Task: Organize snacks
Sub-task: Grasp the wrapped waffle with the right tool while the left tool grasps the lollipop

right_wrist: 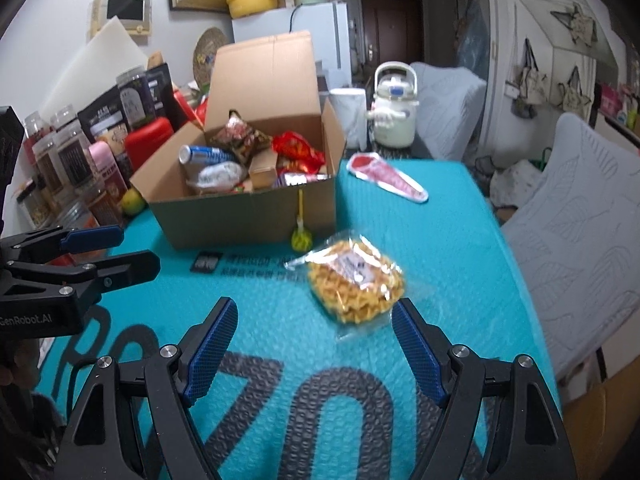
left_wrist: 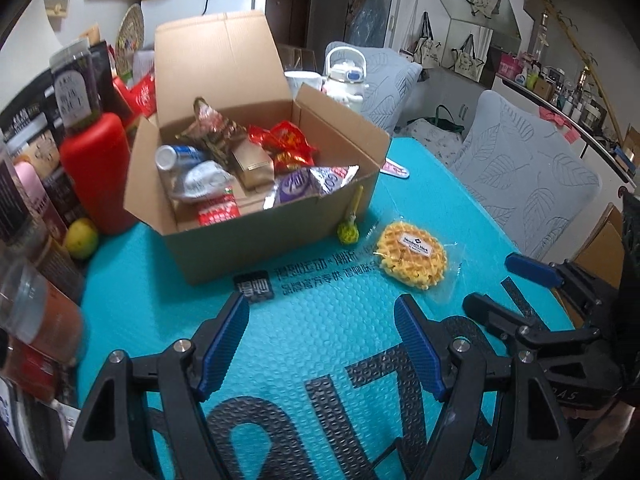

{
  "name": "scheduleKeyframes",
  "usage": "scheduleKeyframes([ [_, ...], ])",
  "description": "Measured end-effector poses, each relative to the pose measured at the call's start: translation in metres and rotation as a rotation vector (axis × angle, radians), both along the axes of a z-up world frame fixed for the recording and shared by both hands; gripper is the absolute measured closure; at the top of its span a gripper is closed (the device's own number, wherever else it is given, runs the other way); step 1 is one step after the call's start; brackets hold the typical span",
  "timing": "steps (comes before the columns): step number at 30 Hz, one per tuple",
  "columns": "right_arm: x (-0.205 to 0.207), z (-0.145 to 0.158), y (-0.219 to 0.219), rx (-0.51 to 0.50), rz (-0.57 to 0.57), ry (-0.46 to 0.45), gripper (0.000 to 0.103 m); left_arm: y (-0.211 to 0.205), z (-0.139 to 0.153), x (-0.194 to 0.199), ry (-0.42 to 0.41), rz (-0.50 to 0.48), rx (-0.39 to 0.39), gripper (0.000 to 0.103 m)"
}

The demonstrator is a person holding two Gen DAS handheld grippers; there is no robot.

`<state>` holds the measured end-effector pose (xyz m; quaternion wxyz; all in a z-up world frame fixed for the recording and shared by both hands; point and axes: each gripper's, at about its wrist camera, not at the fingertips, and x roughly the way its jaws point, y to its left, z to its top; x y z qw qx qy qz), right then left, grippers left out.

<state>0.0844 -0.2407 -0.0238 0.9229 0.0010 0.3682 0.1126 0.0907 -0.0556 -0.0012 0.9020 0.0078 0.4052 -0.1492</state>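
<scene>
An open cardboard box (left_wrist: 276, 236) (right_wrist: 248, 216) holding several snack packets and a can stands on the teal mat. A yellow waffle in a clear wrapper (left_wrist: 414, 258) (right_wrist: 354, 286) lies on the mat to the right of the box. A yellow-green lollipop (left_wrist: 347, 232) (right_wrist: 301, 238) leans against the box front. A red and white packet (right_wrist: 386, 178) (left_wrist: 394, 170) lies beyond the box's right side. My left gripper (left_wrist: 320, 344) is open over bare mat, short of the box. My right gripper (right_wrist: 314, 346) is open with nothing between its fingers, just short of the waffle.
Jars, a red container (left_wrist: 98, 176) and a yellow-green fruit (left_wrist: 81, 238) crowd the table's left edge. A white kettle-shaped bottle (right_wrist: 394, 110) and a white cup stand behind the box. Grey-covered chairs (right_wrist: 580, 216) line the right side.
</scene>
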Motion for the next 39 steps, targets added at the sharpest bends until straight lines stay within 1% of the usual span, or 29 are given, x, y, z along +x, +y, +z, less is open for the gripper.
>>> scheduleKeyframes([
  [1,0.003,-0.003,0.000,-0.002,0.002,0.009,0.019,-0.002,-0.004,0.003,0.014,0.003,-0.006,0.028],
  [3,0.009,-0.009,-0.003,-0.008,0.005,0.021,0.017,-0.005,-0.011,0.009,0.031,0.009,-0.009,0.028],
  [5,0.017,-0.016,-0.006,-0.021,0.012,0.035,0.010,-0.007,-0.014,0.014,0.037,0.018,-0.015,0.028],
  [9,0.035,-0.023,-0.013,-0.042,0.044,0.055,0.007,-0.014,-0.020,0.029,0.042,0.042,-0.023,0.028],
  [10,0.042,-0.025,-0.014,-0.052,0.058,0.066,0.002,-0.016,-0.021,0.033,0.041,0.049,-0.021,0.028],
  [11,0.047,-0.027,-0.015,-0.065,0.069,0.074,0.000,-0.018,-0.022,0.036,0.041,0.053,-0.019,0.028],
  [19,0.092,-0.045,-0.015,-0.166,0.177,0.114,0.000,-0.036,-0.041,0.065,0.078,0.076,-0.009,0.028],
  [22,0.103,-0.051,-0.013,-0.179,0.224,0.135,0.000,-0.038,-0.047,0.073,0.094,0.083,-0.018,0.028],
  [26,0.117,-0.064,-0.008,-0.165,0.298,0.194,0.000,-0.039,-0.054,0.078,0.103,0.093,-0.026,0.028],
  [31,0.130,-0.079,-0.003,-0.200,0.295,0.228,0.000,-0.042,-0.060,0.084,0.103,0.092,-0.015,0.028],
  [33,0.132,-0.084,-0.003,-0.191,0.294,0.246,0.000,-0.042,-0.062,0.086,0.108,0.092,-0.013,0.028],
  [34,0.131,-0.084,-0.004,-0.183,0.292,0.236,0.000,-0.042,-0.063,0.088,0.112,0.091,-0.017,0.028],
  [37,0.125,-0.080,-0.008,-0.177,0.296,0.202,0.019,-0.042,-0.067,0.092,0.123,0.091,-0.028,0.028],
  [39,0.124,-0.078,-0.013,-0.172,0.282,0.202,0.022,-0.043,-0.069,0.093,0.125,0.094,-0.033,0.028],
])
